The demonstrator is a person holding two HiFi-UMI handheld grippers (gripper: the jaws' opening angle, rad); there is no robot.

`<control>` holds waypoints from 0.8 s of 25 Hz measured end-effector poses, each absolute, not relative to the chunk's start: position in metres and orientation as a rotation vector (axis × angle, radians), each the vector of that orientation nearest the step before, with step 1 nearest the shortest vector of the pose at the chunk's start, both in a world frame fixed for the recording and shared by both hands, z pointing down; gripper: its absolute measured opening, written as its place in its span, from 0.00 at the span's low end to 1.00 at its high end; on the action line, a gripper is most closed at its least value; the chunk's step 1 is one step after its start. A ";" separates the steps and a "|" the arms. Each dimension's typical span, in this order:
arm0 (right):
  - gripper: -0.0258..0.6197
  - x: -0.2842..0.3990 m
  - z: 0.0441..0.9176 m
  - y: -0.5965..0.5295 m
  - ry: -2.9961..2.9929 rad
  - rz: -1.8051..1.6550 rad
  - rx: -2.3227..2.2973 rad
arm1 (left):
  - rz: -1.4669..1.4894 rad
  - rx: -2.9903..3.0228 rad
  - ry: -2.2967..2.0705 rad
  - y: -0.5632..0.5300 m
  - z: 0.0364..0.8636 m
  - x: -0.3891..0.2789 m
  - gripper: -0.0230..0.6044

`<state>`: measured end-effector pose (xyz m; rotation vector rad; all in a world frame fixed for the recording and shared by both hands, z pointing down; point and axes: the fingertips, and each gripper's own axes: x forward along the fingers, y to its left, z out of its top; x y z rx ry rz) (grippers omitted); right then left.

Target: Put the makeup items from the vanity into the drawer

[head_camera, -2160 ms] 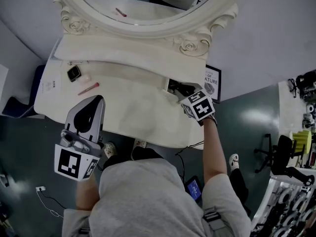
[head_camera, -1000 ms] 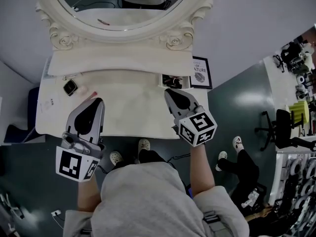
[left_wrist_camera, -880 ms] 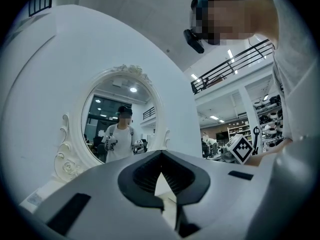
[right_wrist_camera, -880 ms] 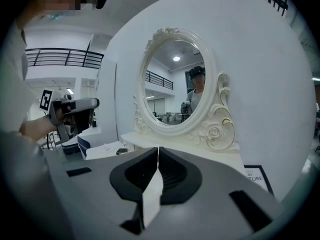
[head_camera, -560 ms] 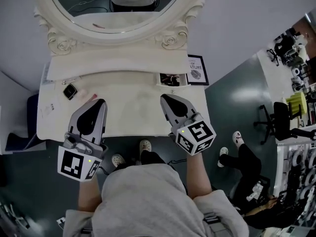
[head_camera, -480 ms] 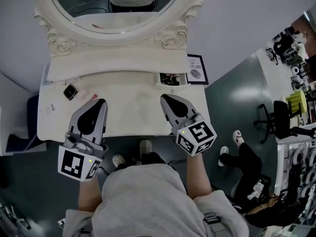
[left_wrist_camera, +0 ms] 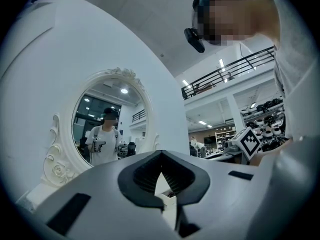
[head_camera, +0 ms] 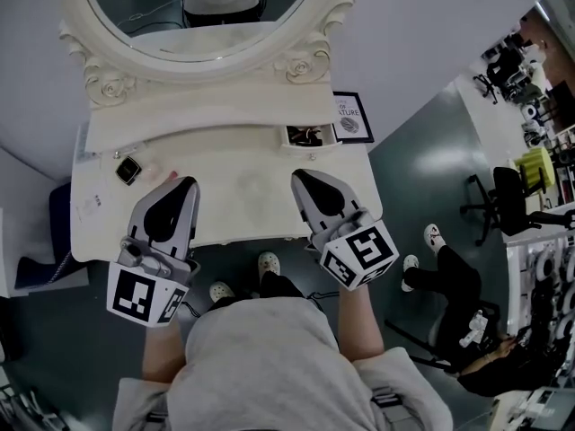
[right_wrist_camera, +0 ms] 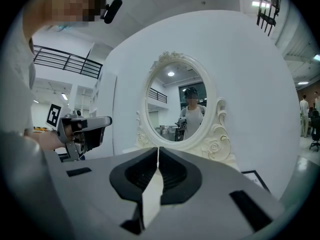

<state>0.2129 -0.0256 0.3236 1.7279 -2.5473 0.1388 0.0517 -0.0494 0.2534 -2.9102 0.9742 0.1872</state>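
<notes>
Since 2.2 s ago the right claw (head_camera: pixel 298 179) has come back out of the drawer (head_camera: pixel 305 136) and now hangs over the front half of the table (head_camera: pixel 243 206), level with the left claw (head_camera: pixel 184 184) and well apart from it. Both point towards the mirror (head_camera: pixel 202 25).

Left claw: the left gripper view shows its jaws together at the tips, with nothing between them.

Right claw: the right gripper view shows its jaws closed against each other, and it holds nothing.

Drawer: small, set at the back right of the table below the mirror frame, and standing open. Dark items lie inside it; they are too small to identify.

Items on the table: a dark square compact (head_camera: pixel 128 170) lies at the back left, near the left claw's tip but apart from it. A small pink item (head_camera: pixel 154 165) lies just beside the compact; its kind cannot be told.

A framed print (head_camera: pixel 349 118) stands just beside the table's right end, close to the drawer.
</notes>
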 end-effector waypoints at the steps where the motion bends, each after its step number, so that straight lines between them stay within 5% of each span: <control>1: 0.08 0.211 0.322 -0.023 -2.546 0.132 1.738 | 0.187 -2.911 0.966 -0.048 0.253 0.051 0.06; 20: 0.08 0.177 0.291 0.013 -2.504 -0.024 1.885 | 0.213 -2.926 0.876 -0.031 0.245 0.027 0.06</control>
